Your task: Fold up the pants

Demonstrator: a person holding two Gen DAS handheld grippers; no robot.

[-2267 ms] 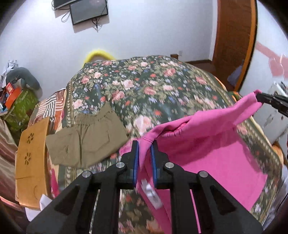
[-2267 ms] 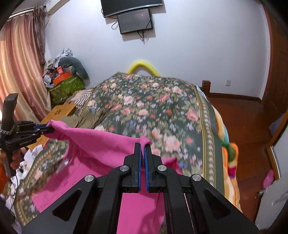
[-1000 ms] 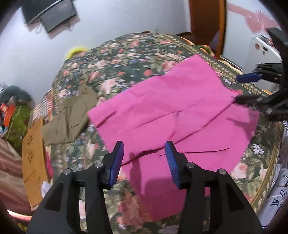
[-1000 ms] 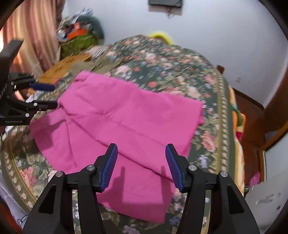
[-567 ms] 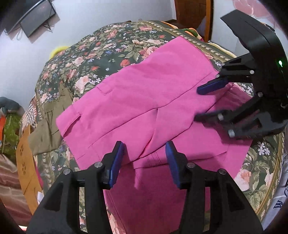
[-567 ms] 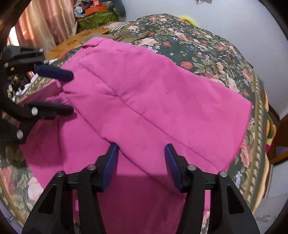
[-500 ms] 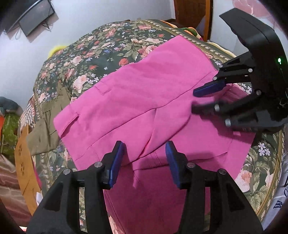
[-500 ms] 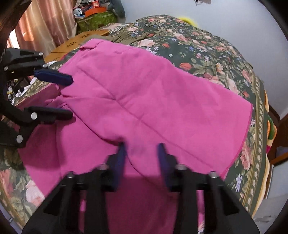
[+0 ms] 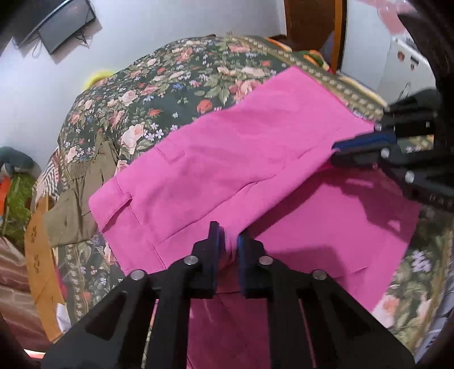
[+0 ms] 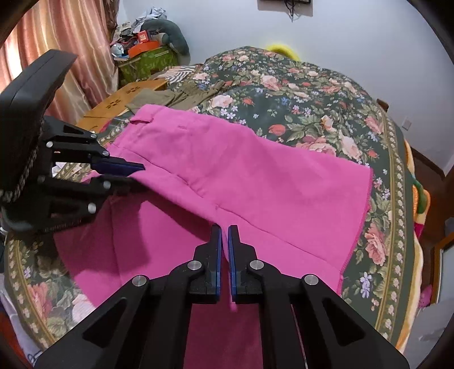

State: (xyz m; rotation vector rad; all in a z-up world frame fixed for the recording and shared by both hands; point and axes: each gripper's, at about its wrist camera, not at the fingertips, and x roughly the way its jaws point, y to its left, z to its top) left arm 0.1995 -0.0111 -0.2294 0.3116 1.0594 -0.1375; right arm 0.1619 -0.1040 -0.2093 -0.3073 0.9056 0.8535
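Closest in, the left gripper [image 9: 228,241] has just closed its jaws, and they are now clenched on the near folded edge of the pink pants [image 9: 227,164], a ridge of cloth pinched between the blue pads [image 9: 216,241]. Same story in the right wrist view: the right gripper [image 10: 224,244] has just been closing too, its jaws clamped on a thin strip of that same near edge, right by the seam. Two grips along one edge, that reads as setting up to carry the fold over evenly, so the cloth travels as a straight line rather than sagging in the middle.

The pants lie spread flat on the floral bedspread [image 9: 176,85], one layer doubled over the other, the lower layer showing nearer the camera. Flat and smooth like that, the next fold should land cleanly. In the right wrist view the left gripper [image 10: 139,177] comes in from the side, low over the cloth, at the waistband end.

Further out, a pair of olive shorts [image 9: 73,204] sits already folded beside the pink pair, parked clear of the working area, next to a wooden board [image 10: 124,99]. Beyond that, a cluttered pile [image 10: 147,42] against the curtain [image 10: 56,37], and a dark screen [image 9: 66,24] on the far wall.
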